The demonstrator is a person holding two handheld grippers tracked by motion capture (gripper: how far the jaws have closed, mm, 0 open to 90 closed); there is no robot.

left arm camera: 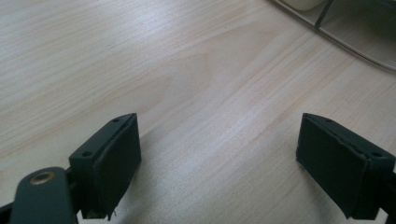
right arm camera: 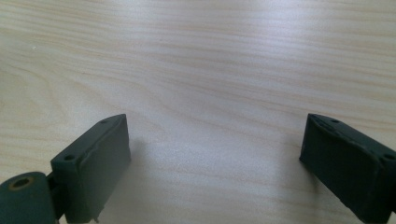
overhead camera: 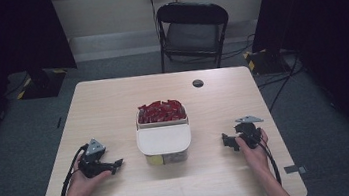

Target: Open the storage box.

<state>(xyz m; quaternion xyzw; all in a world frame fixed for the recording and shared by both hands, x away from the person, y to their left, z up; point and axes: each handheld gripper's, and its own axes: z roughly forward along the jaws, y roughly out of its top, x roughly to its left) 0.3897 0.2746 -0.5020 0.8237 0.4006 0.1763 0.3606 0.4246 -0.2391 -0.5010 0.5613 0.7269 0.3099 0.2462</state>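
The left gripper (overhead camera: 116,164) sits in the lower left of the high view, held in one hand (overhead camera: 80,186) low over the pale wooden surface (overhead camera: 112,100). Its two black jaws stand wide apart with nothing between them; in the left gripper view only bare wood grain lies between the two pads (left arm camera: 116,168). The right gripper (overhead camera: 226,141) sits in the lower right of the high view, in the other hand (overhead camera: 254,152), and its two jaws are likewise spread fully with nothing held; the right gripper view shows plain wood between its pads (right arm camera: 100,168). Each gripper carries one grey three-cornered plate and trails one black cable toward the bottom edge.

Between the two grippers, at the centre of the high view, stands one clear plastic container (overhead camera: 166,155), well apart from both. One white rounded lid (overhead camera: 163,139) lies over its near half, and something yellowish shows through the near wall below it. The far half, above the lid in the frame, is uncovered and heaped with small red packets (overhead camera: 161,111), too many and too jumbled to count. A corner of the container (left arm camera: 355,32) shows at the upper right of the left gripper view.

Farther up the surface is one round dark cable hole (overhead camera: 198,83). Beyond the far edge, at the top centre, stands one black folding chair (overhead camera: 193,30).
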